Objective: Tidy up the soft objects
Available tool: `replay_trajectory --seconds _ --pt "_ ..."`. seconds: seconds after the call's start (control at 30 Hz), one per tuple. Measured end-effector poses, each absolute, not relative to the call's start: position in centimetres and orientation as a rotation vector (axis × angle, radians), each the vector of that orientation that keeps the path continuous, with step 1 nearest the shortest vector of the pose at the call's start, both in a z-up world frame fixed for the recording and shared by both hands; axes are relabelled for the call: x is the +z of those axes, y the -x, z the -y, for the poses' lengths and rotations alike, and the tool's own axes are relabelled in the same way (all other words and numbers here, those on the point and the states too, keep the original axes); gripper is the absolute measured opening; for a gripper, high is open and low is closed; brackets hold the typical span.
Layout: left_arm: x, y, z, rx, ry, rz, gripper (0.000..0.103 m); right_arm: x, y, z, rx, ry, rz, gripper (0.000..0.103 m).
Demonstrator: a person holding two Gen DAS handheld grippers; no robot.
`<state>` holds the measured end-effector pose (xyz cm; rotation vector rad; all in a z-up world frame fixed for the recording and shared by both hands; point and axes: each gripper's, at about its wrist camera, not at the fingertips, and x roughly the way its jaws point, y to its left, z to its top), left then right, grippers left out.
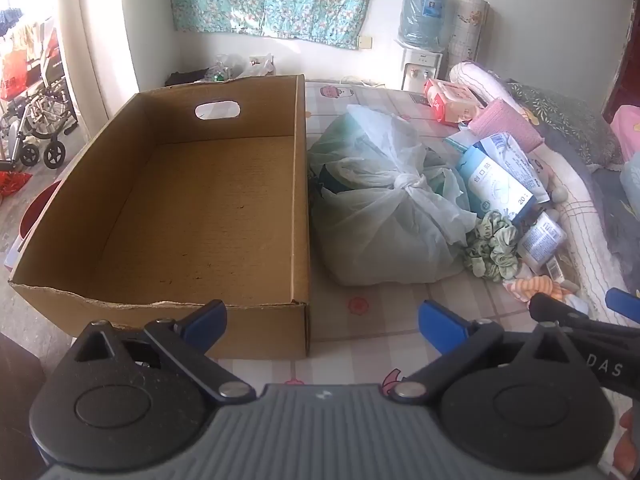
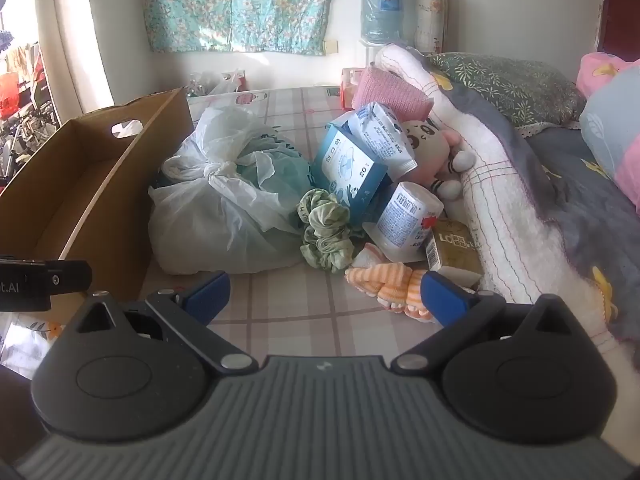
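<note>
Soft pile sits on the bed point(image 2: 280, 312): tied plastic bag point(image 2: 224, 216) touching the right wall of the cardboard box point(image 1: 192, 208), green scrunchie point(image 2: 326, 236) just right of the bag, striped orange socks point(image 2: 384, 280) at the pile's near edge. Box is open-topped, near rim torn. Bare strip of bed in front of the pile. Left claw point(image 1: 322, 326) and right claw point(image 2: 326, 294) both fully spread, holding nothing.

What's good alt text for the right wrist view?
The open right gripper hovers over a checked bed sheet, nothing between its jaws. Ahead lies a pile: a knotted plastic bag, a green scrunchie, orange striped socks, a blue box, a white bottle. An empty cardboard box sits left.
</note>
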<state>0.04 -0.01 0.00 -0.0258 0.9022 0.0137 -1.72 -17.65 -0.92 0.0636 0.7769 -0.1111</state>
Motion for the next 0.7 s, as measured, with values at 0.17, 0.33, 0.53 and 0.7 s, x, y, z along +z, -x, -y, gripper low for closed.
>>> replay_trajectory --seconds 0.17,0.33,0.53,0.7 --pt "0.01 -0.22 0.05 0.018 0.013 -0.897 0.102 -0.78 1.55 17.83 -0.097 -0.078 -0.784 0.102" --pt "0.12 -0.19 0.45 0.006 0.018 -0.902 0.102 -0.33 1.28 17.84 -0.091 -0.071 -0.768 0.102" --pt "0.15 0.05 0.42 -0.007 0.016 -0.898 0.102 -0.21 1.39 17.82 -0.085 -0.068 -0.760 0.102" --pt "0.06 -0.11 0.42 -0.010 0.020 -0.907 0.102 -0.26 1.32 17.70 -0.084 -0.062 -0.762 0.102"
